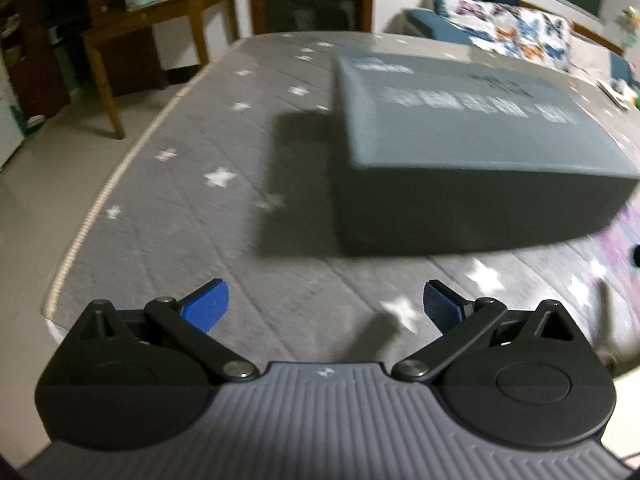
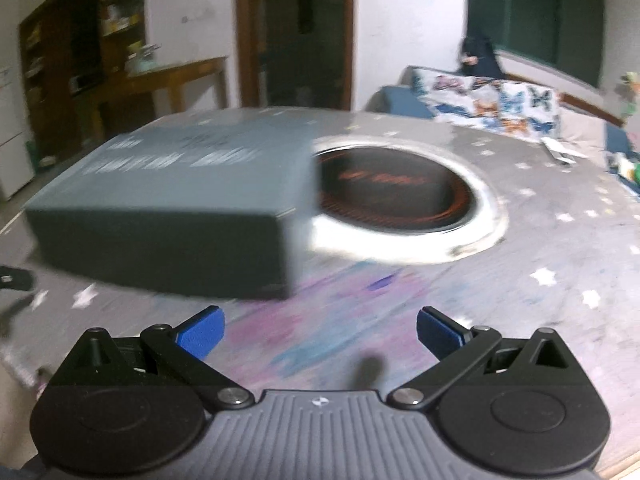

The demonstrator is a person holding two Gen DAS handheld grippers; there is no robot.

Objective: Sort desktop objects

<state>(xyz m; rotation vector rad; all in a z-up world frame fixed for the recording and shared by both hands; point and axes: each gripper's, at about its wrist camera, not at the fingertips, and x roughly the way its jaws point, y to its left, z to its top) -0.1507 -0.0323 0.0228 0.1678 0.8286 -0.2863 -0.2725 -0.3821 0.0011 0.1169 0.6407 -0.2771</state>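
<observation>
A large grey-blue box [image 1: 464, 140] with blurred white print lies flat on the grey star-patterned table cover [image 1: 224, 216]. My left gripper [image 1: 326, 306] is open and holds nothing, hovering short of the box's near left corner. In the right wrist view the same box [image 2: 180, 200] fills the left half, partly covering a round black cooktop with a silver rim [image 2: 400, 196] set into the table. My right gripper [image 2: 318, 334] stands open and empty over a purple and blue stained patch of the cover [image 2: 320, 320], just short of the box's right corner. Both views are motion-blurred.
A wooden side table [image 1: 160, 20] and dark shelves [image 2: 80, 48] stand beyond the table's left edge. A sofa with a butterfly-print cloth [image 2: 500, 104] lies at the back right. Small items [image 2: 560, 152] sit near the far right edge. A dark object [image 2: 16, 280] shows at the left.
</observation>
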